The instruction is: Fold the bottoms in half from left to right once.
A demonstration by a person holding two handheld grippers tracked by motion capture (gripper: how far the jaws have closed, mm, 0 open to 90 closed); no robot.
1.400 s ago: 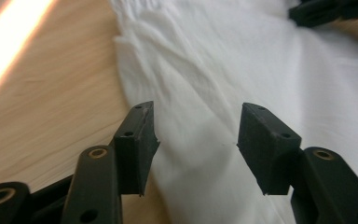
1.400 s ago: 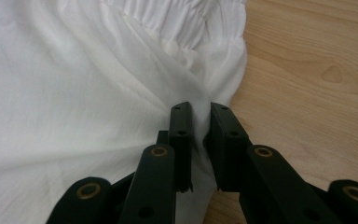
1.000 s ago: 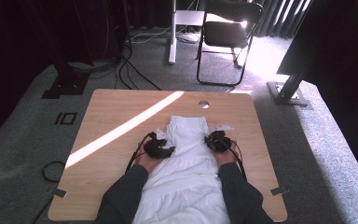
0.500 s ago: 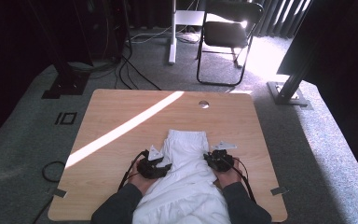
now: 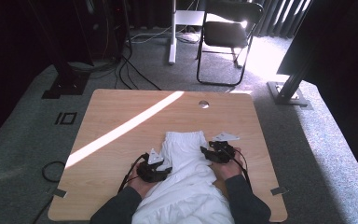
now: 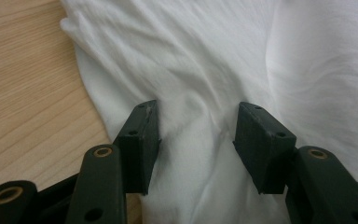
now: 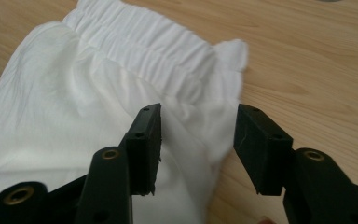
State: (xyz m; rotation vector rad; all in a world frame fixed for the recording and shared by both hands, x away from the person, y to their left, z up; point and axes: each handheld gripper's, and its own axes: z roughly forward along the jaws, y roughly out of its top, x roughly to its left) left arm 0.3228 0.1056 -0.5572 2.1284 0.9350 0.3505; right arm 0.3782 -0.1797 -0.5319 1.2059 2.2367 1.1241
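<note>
A white garment [image 5: 186, 177] with an elastic waistband [image 5: 184, 136] lies on the wooden table [image 5: 121, 107] and hangs over its near edge. My left gripper [image 5: 164, 171] rests at the garment's left side. In the left gripper view the left gripper [image 6: 196, 123] is open, with crumpled white cloth [image 6: 196, 60] lying loose between the jaws. My right gripper [image 5: 207, 153] sits at the garment's right edge, near the waistband. Its jaws have just been opening; the right gripper [image 7: 198, 126] is open over the garment's edge [image 7: 193, 140], with the waistband [image 7: 154, 44] just beyond.
A bright stripe of sunlight [image 5: 126, 126] crosses the table diagonally. A round hole [image 5: 203, 104] sits near the far edge. Beyond the table stand a black chair [image 5: 228, 32] and a stand base [image 5: 289, 95]; cables [image 5: 135, 77] trail on the grey carpet.
Both hands have drawn back toward the near edge, and the garment has slid that way with them. The right gripper's jaws have come apart and let go of the cloth.
</note>
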